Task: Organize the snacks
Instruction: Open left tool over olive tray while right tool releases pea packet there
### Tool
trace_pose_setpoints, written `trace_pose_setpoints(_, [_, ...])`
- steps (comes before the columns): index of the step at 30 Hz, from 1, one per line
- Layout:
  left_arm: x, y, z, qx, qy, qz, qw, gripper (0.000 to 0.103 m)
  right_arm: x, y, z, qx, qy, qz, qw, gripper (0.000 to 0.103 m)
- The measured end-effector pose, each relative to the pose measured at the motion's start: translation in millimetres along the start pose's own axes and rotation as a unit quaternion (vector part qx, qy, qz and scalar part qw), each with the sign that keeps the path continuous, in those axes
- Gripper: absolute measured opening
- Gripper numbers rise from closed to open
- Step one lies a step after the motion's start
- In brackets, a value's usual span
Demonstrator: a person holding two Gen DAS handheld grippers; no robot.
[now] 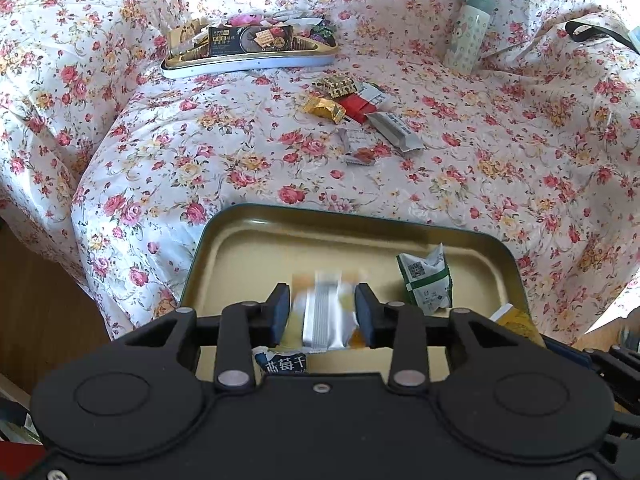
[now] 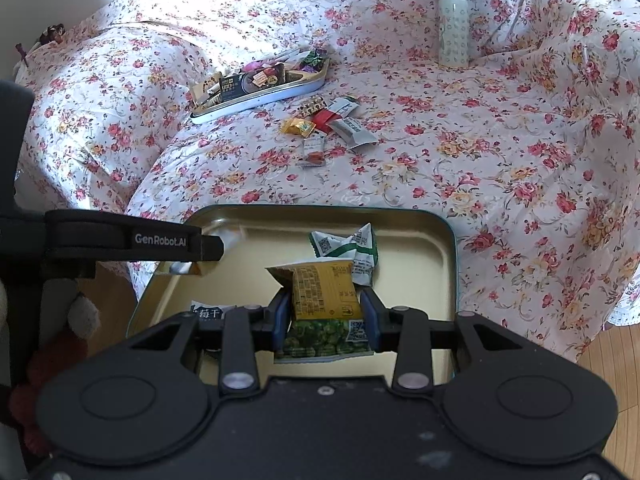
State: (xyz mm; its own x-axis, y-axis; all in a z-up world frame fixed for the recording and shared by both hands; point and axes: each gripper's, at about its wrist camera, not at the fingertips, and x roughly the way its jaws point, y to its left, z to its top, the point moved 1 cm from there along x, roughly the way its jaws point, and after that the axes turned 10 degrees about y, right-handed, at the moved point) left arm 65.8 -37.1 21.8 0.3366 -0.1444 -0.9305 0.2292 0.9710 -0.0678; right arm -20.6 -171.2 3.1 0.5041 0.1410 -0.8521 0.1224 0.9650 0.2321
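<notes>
Pinching a crinkly silver-and-yellow foil packet [image 1: 325,316], our left tongs [image 1: 322,316] hover over the rounded cream-lined tin tray [image 1: 240,248]. Our right tongs [image 2: 326,320] clamp a glossy yellow-green pea snack bag [image 2: 326,300].

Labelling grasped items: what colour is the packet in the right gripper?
Yellow upper half, green peas printed below: the snack packet in the right gripper. Right wrist view shows it best.

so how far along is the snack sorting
Partly done. The far tin is full, and the near tin holds a green-white packet. The left hand-held gripper has a silver packet, the right hand-held gripper a yellow packet. The loose pile remains on the bedspread.
</notes>
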Motion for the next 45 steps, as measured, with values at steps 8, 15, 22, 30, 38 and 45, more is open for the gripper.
trace_pose_setpoints(8, [-3, 1, -2, 0.001, -0.01, 0.012, 0.9999, 0.054, 0, -1, 0, -0.002, -0.002, -0.002, 1.0, 0.04])
trace_pose_setpoints(15, [-4, 3, -4, -0.003, -0.011, 0.018, 0.9998, 0.054, 1, -1, 0, -0.002, 0.001, -0.002, 1.0, 0.041])
trace_pose_setpoints(22, [-3, 4, -5, -0.007, -0.008, 0.02, 0.9997, 0.054, -2, 0, 1, -0.005, -0.006, -0.002, 1.0, 0.055])
trace_pose_setpoints(30, [-3, 4, -9, -0.004, -0.008, 0.028, 0.9996, 0.054, 0, 0, -1, -0.004, 0.003, -0.001, 1.0, 0.059])
trace_pose_setpoints(38, [-2, 7, -13, -0.003, -0.008, 0.042, 0.9991, 0.054, 2, 0, -2, -0.005, 0.011, -0.002, 1.0, 0.066])
trace_pose_setpoints(45, [0, 18, -16, -0.012, -0.004, 0.051, 0.9986, 0.055, 7, -8, -1, 0.011, 0.022, -0.012, 1.0, 0.073])
